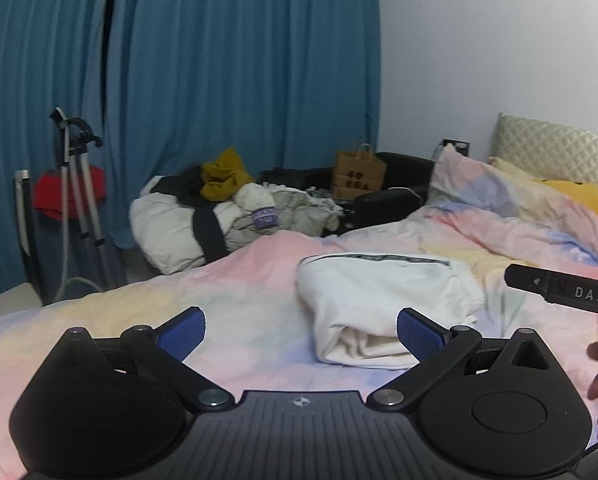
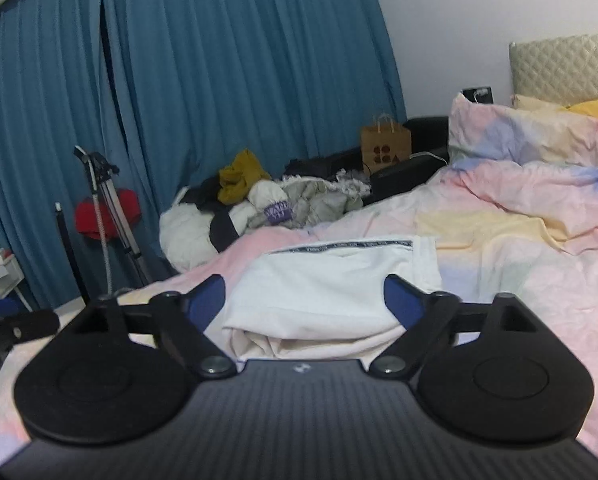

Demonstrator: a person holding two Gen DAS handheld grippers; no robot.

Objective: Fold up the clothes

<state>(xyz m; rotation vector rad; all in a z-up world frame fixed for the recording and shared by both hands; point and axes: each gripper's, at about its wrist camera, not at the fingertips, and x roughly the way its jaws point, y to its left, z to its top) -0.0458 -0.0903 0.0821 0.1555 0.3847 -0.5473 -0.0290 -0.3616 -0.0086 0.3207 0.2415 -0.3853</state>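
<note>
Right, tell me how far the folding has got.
Done: one white garment lies folded on the pastel bedsheet. In hand: nothing; the left gripper and right gripper are open and empty. Left: possibly the clothes pile beyond the bed.

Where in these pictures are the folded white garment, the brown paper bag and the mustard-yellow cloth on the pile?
folded white garment (image 2: 331,284): right wrist view, its flat top layer.
brown paper bag (image 1: 359,174): left wrist view, its printed front.
mustard-yellow cloth (image 2: 241,178): right wrist view, the middle of the crumpled bundle.
</note>
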